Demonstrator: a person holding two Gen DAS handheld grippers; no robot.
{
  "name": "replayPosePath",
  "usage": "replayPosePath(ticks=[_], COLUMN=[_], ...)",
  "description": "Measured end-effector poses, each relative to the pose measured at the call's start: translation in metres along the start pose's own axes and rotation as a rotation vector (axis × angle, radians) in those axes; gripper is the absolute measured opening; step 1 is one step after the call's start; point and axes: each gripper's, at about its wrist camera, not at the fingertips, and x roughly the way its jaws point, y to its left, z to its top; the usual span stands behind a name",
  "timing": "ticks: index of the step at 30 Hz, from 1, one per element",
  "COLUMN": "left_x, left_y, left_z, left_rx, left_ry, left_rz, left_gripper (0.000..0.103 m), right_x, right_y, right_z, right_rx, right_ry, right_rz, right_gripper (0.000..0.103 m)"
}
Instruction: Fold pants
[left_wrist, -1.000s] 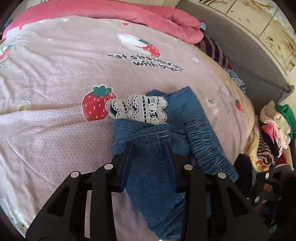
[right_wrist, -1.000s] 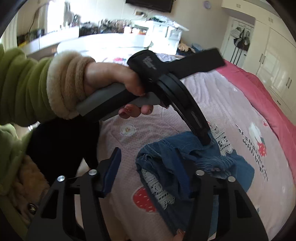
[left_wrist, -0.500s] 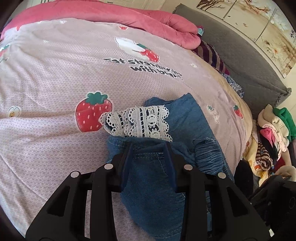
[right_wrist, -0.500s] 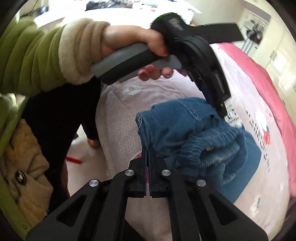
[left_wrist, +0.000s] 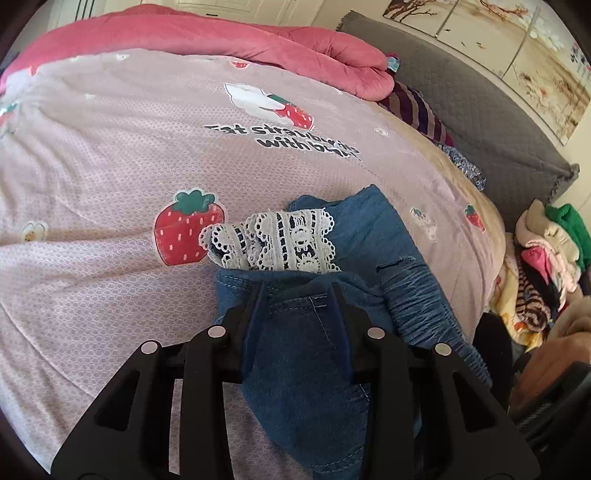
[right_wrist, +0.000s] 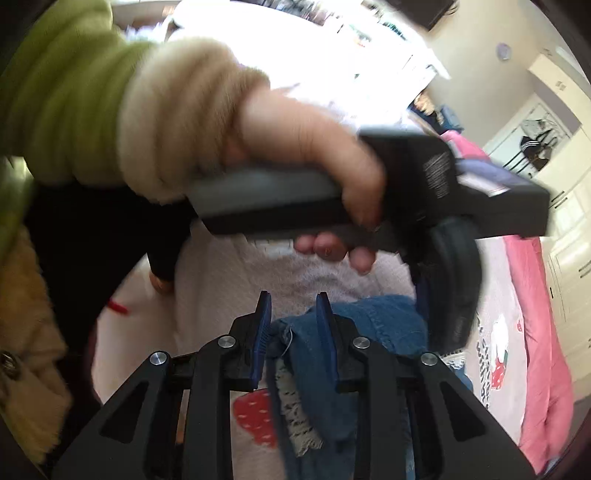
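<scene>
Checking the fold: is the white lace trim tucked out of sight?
No, the lace trim lies exposed on the jeans.

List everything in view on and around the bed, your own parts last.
pants: one, blue denim, bunched on the near side of the bed
lace trim: one, white, lying across the pants beside a printed strawberry
bedspread: one, pale pink with a strawberry print, covering the bed
quilt: one, deep pink, heaped along the bed's far edge
headboard: one, grey, at the right in the left wrist view
clothes pile: one, mixed colours, past the bed's right edge
left tongs: one, black with blue pads, shut on a fold of the pants
right tongs: one, black with blue pads, jaws just been opening, pants edge between them
left hand: one, green sleeve with a cream cuff, holding the left tongs' handle
</scene>
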Motion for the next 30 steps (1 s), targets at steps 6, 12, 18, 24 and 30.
replayPosePath(ticks=[6,12,18,24,30], left_x=[0.006,0.008,-0.033,-0.069,-0.072], left_y=[-0.004,0.003,0.02,0.036,0.022], left_z=[-0.001,0.001,0.006,0.003,-0.014], left_rx=[0.035,0.012,-0.041,-0.089,-0.076], left_ry=[-0.006,-0.055,-0.174,-0.24,-0.213], left_rz=[0.033,0.012,0.011,0.096,0.125], left_gripper=[0.026,0.026,0.048,0.049,0.05], right_x=[-0.013,-0.01,-0.05,-0.085,-0.061], right_y=[-0.004,-0.004,0.003,-0.03,-0.059], right_z=[-0.026,-0.046,-0.044,-0.042,-0.052], right_rx=[0.179,0.364,0.453,0.596,0.729], right_ry=[-0.064,-0.115,-0.217,-0.342,-0.209], right_rz=[0.112,0.15,0.169,0.019,-0.094], right_gripper=[0.006,0.006,0.006,0.013,0.014])
